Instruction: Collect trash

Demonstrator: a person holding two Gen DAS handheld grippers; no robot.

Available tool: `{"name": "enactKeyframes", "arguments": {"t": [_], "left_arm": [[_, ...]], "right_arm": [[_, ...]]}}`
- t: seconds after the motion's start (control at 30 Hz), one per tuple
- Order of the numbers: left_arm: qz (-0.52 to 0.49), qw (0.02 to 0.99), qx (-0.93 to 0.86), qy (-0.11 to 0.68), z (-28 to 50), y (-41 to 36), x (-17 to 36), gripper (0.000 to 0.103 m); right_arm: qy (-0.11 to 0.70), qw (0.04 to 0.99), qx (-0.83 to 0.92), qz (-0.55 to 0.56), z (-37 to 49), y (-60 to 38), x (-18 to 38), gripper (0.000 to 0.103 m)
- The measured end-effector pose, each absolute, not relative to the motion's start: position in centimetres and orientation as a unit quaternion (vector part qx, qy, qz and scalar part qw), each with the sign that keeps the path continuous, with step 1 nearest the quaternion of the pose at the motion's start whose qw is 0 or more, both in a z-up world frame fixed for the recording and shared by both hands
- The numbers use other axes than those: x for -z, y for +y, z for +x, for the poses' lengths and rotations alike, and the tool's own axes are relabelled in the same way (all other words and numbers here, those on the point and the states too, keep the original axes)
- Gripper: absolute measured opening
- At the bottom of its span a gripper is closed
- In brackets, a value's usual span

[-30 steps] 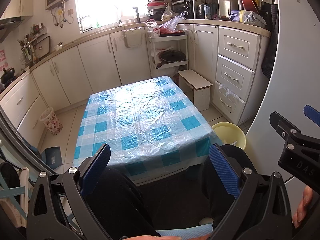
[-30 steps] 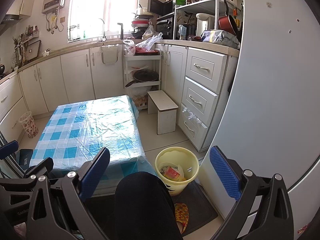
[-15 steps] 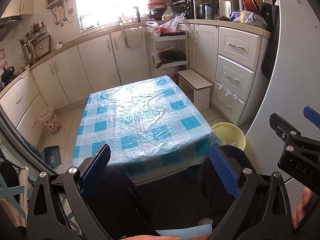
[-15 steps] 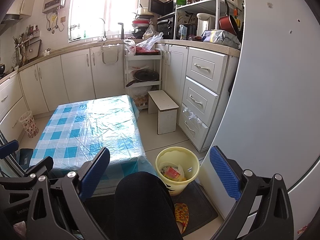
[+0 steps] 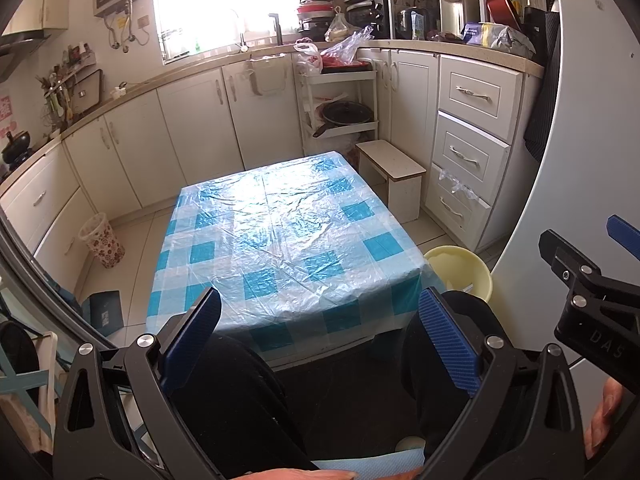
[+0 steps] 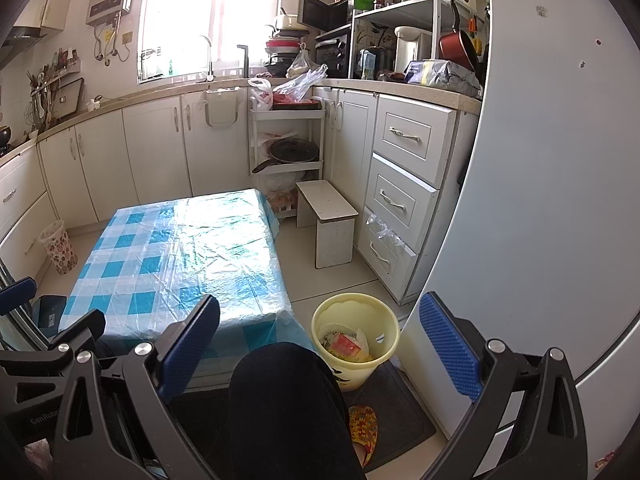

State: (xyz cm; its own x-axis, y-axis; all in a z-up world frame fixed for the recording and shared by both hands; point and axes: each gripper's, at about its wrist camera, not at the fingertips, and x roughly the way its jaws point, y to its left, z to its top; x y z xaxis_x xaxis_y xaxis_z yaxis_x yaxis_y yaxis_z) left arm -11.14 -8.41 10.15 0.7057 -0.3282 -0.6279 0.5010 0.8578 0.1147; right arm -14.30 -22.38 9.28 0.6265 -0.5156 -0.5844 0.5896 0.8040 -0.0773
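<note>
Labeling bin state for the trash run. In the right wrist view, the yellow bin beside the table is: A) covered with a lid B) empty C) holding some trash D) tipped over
C: the bin stands upright and uncovered on the floor beside the table, with wrappers and a plastic bag visible inside it.

Around you: white L-shaped cabinets (image 5: 192,128) under a bright window (image 5: 224,0) at upper centre, pale tiled floor (image 6: 340,276), low table (image 5: 280,232) in blue-checked cloth, small white stool (image 6: 330,216) right of it.
</note>
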Motion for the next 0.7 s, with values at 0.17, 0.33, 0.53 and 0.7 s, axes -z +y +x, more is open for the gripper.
{"name": "enactKeyframes", "arguments": {"t": [0.17,0.33,0.53,0.7], "left_arm": [[0.140,0.913,0.228,0.310,-11.11,-8.34,-10.15,0.095],[0.139,0.913,0.227,0.311,-11.15,-8.41,-10.13,0.095],[0.140,0.913,0.225,0.311,-11.28,-8.57,-10.06,0.095],[0.140,0.914,0.223,0.310,-11.44,-8.67,-9.92,0.095]], "right_arm": [[0.305,0.900,0.306,0.060,-14.20,-22.26,-9.13,0.096],[0.305,0.900,0.306,0.061,-14.20,-22.22,-9.15,0.096],[0.308,0.899,0.305,0.063,-14.19,-22.06,-8.59,0.096],[0.308,0.900,0.302,0.062,-14.23,-22.22,-8.41,0.096]]}}
